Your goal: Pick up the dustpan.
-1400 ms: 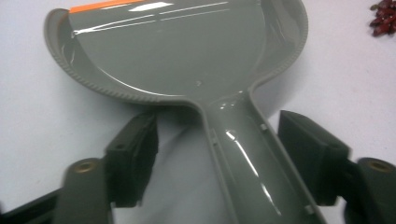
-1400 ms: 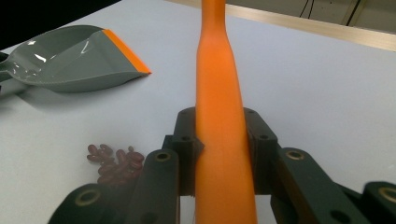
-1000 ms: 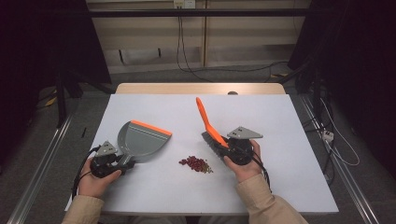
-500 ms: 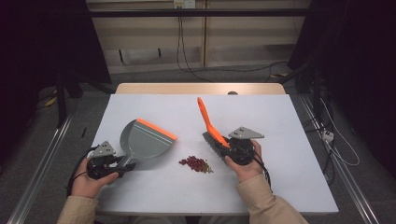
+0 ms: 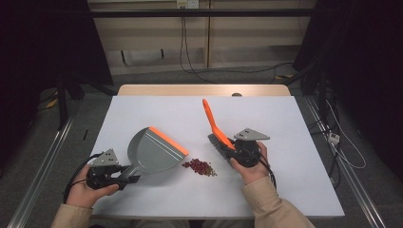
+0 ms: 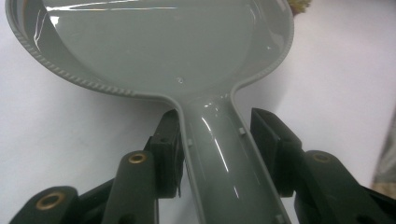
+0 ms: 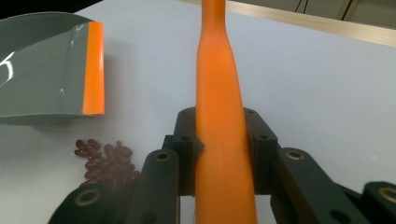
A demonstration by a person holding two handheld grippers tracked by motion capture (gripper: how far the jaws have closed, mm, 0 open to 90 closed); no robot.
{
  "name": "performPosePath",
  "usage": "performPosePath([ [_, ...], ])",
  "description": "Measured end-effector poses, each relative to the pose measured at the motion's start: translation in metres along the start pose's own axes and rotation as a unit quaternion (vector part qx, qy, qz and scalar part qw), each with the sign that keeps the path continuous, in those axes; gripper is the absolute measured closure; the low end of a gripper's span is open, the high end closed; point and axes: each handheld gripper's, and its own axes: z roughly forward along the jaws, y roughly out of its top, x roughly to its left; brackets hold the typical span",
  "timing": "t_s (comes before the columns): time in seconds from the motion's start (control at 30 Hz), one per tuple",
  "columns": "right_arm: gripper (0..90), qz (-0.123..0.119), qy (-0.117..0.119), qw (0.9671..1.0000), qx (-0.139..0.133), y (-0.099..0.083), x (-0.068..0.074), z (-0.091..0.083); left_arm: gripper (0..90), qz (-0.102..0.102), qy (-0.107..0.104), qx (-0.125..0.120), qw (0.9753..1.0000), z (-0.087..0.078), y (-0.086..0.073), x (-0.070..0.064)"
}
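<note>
A grey dustpan with an orange lip lies on the white table, its lip turned toward a small pile of red beans just to its right. My left gripper is shut on the dustpan handle, which runs between its jaws. My right gripper is shut on an orange brush whose handle rises up and away; its dark bristles rest on the table right of the beans. The dustpan also appears at the left of the right gripper view.
The white table top has open room at the far side and at the right. A wooden edge runs along its far side. Cables lie on the floor behind and right of the table.
The dustpan has swung and slid right, bringing its orange lip closer to the beans. The right gripper and brush have barely moved.
</note>
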Motion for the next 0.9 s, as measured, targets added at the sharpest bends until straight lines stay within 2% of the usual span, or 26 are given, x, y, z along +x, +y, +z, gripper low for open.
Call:
performPosePath([
  [0.07, 71.3, 0.000, 0.000, 1.0000, 0.001, 0.000, -0.001, -0.001, 56.5, 0.007, -0.006, 0.006, 0.9999, -0.001, 0.001, -0.002],
  [0.27, 71.3, -0.001, -0.003, 1.0000, 0.002, -0.002, -0.004, -0.003, 56.5, 0.011, -0.021, 0.006, 0.9997, -0.002, -0.002, -0.005],
  [0.53, 71.3, 0.001, -0.006, 1.0000, 0.002, -0.002, -0.004, -0.004, 56.4, 0.019, -0.031, 0.026, 0.9990, 0.003, -0.002, -0.007],
  [0.63, 71.3, 0.000, -0.005, 1.0000, 0.003, -0.003, -0.004, -0.003, 56.4, 0.027, -0.037, 0.040, 0.9981, 0.005, -0.002, -0.008],
  [0.9, 71.3, 0.002, -0.008, 1.0000, 0.005, -0.004, -0.006, -0.004, 56.3, 0.027, -0.048, 0.041, 0.9977, 0.008, -0.002, -0.008],
])
